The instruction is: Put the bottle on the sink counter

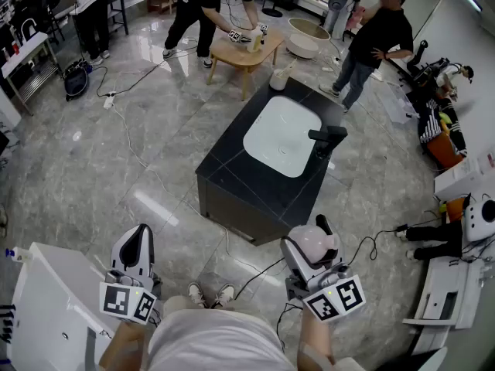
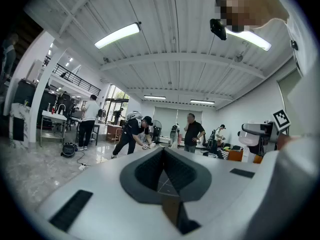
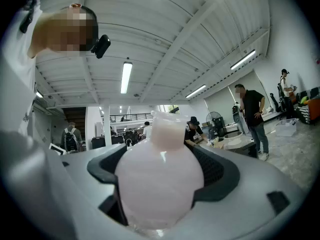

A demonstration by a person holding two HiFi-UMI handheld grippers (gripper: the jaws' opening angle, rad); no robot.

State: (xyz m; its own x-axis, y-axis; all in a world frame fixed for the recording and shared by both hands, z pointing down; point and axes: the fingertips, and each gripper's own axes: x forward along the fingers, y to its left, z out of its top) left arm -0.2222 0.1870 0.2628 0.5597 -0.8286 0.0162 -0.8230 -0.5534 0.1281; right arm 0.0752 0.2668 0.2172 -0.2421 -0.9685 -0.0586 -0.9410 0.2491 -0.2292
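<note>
Head view: bottle (image 1: 309,240) was carried in right tongs (image 1: 317,247), well apart from sink surface (image 1: 232,178). Left gripper view: left tongs (image 2: 161,156) seen closed, empty. Right gripper view: bottle clamped wide. Carry step judged in hand; approach, upright set-down needed.

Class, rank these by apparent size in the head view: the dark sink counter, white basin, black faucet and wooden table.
Largest to smallest:
sink counter
white basin
wooden table
black faucet
The table stands farther from the camera, so its real size against the basin is unsure.
</note>
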